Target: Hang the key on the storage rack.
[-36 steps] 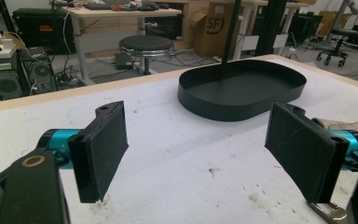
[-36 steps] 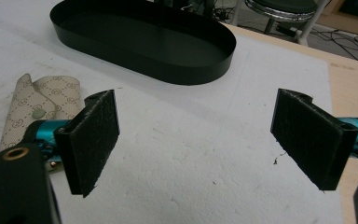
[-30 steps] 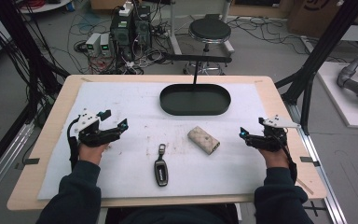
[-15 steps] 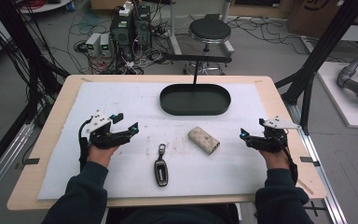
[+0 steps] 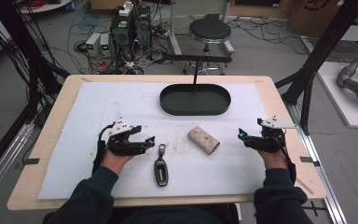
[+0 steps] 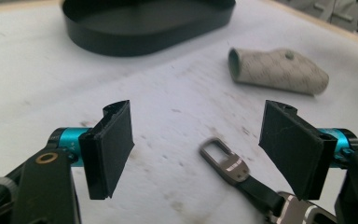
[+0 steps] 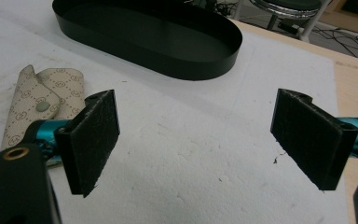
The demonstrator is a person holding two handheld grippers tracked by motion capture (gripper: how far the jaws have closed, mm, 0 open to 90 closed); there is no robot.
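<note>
- The black oval metal tray [image 5: 195, 99] sits at the far middle of the white foam mat [image 5: 98, 107] and serves as the landmark; its inside is bare in the high view and in both gripper views.
- The black car key fob with a silver metal loop [image 5: 161, 167] lies on the mat, well on the near side of the tray and a little to its left, its loop end pointing toward the tray.
- The left gripper [image 5: 150, 142] is low over the mat, near and to the left of the tray, just beside the fob's loop. Its jaws have just been closing a little yet stand wide apart; in the left gripper view [image 6: 198, 149] the loop lies between the pads, touching neither.
- The beige patterned fabric key pouch with a snap button [image 5: 203, 139] rests on the mat on the tray's near side, slightly right of its middle, apart from the fob.
- The right gripper [image 5: 242, 137] is near and to the right of the tray, beyond the pouch, jaws wide with bare mat between them [image 7: 193, 140].
</note>
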